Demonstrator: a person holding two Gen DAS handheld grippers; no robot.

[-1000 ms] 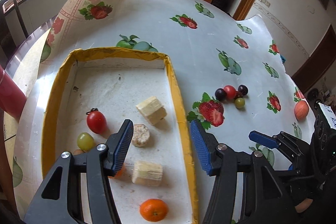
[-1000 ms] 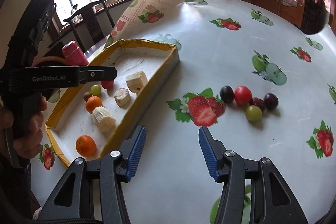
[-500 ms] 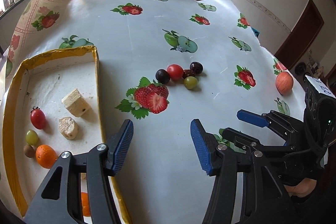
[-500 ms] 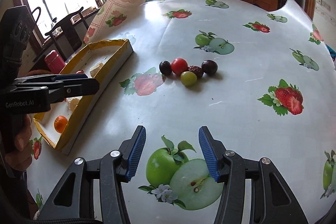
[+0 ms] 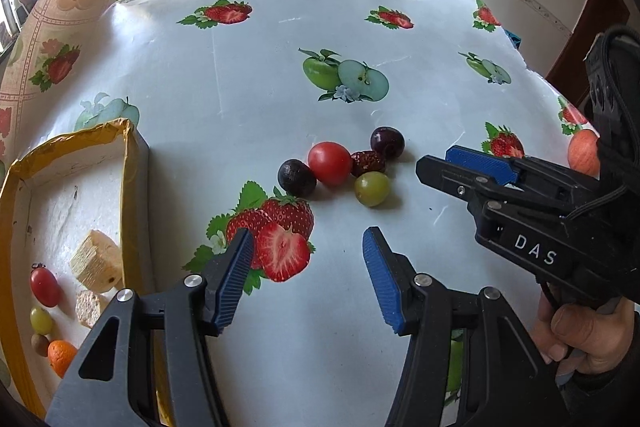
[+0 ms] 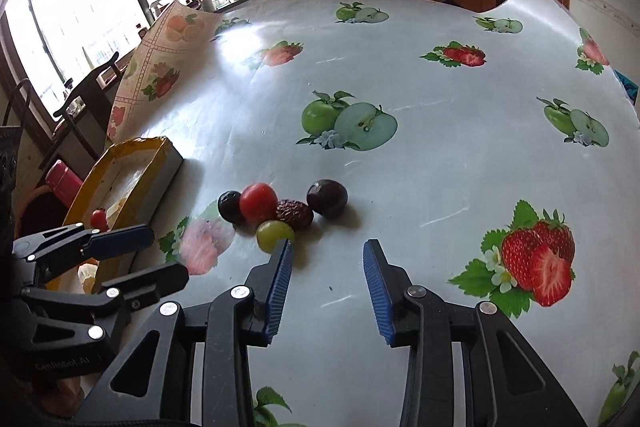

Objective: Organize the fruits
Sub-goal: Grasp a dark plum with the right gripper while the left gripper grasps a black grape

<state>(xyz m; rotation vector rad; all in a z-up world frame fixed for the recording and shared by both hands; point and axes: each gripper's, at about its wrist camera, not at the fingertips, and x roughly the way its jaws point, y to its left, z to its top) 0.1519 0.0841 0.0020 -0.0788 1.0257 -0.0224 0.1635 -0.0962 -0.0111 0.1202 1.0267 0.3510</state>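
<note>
Covering the table, a glossy fruit-print cloth carries a yellow-rimmed white tray at left. Left gripper spread, empty. Right gripper closing, nothing between its pads. Ahead, touching: red cherry tomato, two dark plums, wrinkled date, green grape.

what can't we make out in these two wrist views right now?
- Tray contents, left wrist: near part hidden by the left gripper, left side cut by the edge.
- Tray interior, right wrist: mostly hidden by its wall and the left gripper.
- Apple, left wrist: partly behind the right gripper.
- Small brown fruit: too small to identify.
</note>
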